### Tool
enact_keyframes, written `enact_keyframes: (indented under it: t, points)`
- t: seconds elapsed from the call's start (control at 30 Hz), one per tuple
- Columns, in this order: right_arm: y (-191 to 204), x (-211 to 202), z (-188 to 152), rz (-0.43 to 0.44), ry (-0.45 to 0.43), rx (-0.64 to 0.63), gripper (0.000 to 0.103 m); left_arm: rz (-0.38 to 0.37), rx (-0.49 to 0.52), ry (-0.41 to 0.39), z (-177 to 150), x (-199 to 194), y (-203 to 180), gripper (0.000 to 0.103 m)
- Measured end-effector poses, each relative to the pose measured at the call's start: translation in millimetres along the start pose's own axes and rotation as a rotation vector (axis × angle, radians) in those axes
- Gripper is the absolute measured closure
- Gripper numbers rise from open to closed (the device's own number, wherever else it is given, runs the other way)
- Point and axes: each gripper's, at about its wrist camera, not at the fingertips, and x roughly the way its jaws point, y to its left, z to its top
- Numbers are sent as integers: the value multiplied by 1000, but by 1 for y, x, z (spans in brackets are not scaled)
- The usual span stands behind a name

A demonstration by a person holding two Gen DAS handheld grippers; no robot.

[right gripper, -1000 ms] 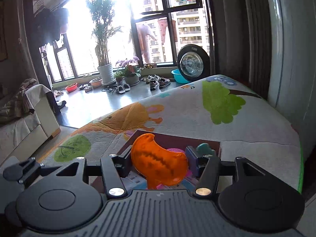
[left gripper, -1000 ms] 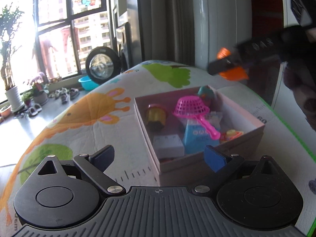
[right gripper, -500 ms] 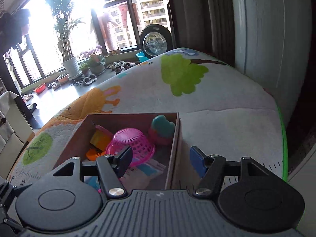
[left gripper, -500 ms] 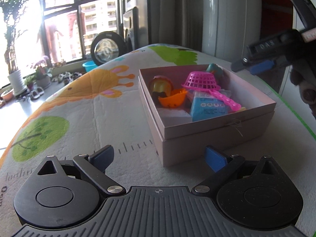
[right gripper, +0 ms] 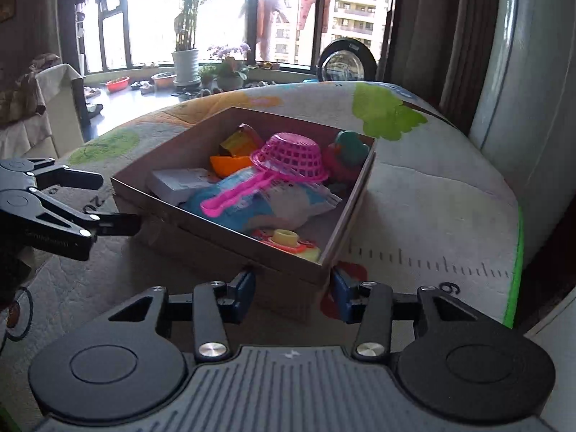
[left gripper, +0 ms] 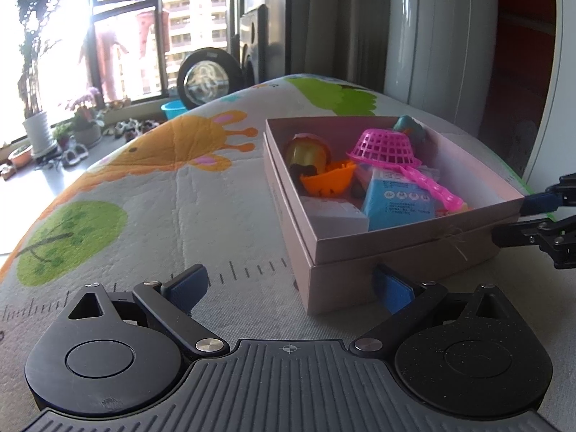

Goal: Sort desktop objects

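A pink cardboard box (left gripper: 396,252) (right gripper: 223,237) sits on the printed play mat (left gripper: 162,208). In it lie a pink strainer (left gripper: 385,149) (right gripper: 288,160), an orange shell piece (left gripper: 325,181) (right gripper: 230,163), a blue packet (left gripper: 396,198) (right gripper: 234,205), a white carton (left gripper: 334,214), a teal-and-pink toy (right gripper: 347,151) and a yellow-and-red toy (right gripper: 284,239). My left gripper (left gripper: 289,286) (right gripper: 108,201) is open and empty at the box's near left corner. My right gripper (right gripper: 293,293) (left gripper: 518,219) is open and empty, its jaws either side of the box's near right corner.
The mat (right gripper: 432,223) covers a table whose green edge (right gripper: 514,280) runs along the right. A white appliance (left gripper: 432,36) and curtains stand behind. Potted plants (right gripper: 185,61) and a fan (left gripper: 205,79) stand by the window on the floor beyond.
My right gripper let go of the orange shell piece, which now lies in the box. Both grippers came down low to the mat beside the box.
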Motion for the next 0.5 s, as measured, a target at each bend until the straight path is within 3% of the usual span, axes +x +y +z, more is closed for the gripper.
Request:
enact_keyframes:
  t: [0.17,0.37,0.4,0.5]
  points:
    - [20,21,21,-24,-21,-115,56,33,-4,9,1,10,11,2]
    - [39,61,52,-19,-37,-112,54,162,-114,29,14,20,46,2]
    - [40,64,53,-21,-35,-84,53,175,-123,31,12,17,48,2]
    - [38,61,47,29,-23,49,33,214,-124,24,3,9,46,0]
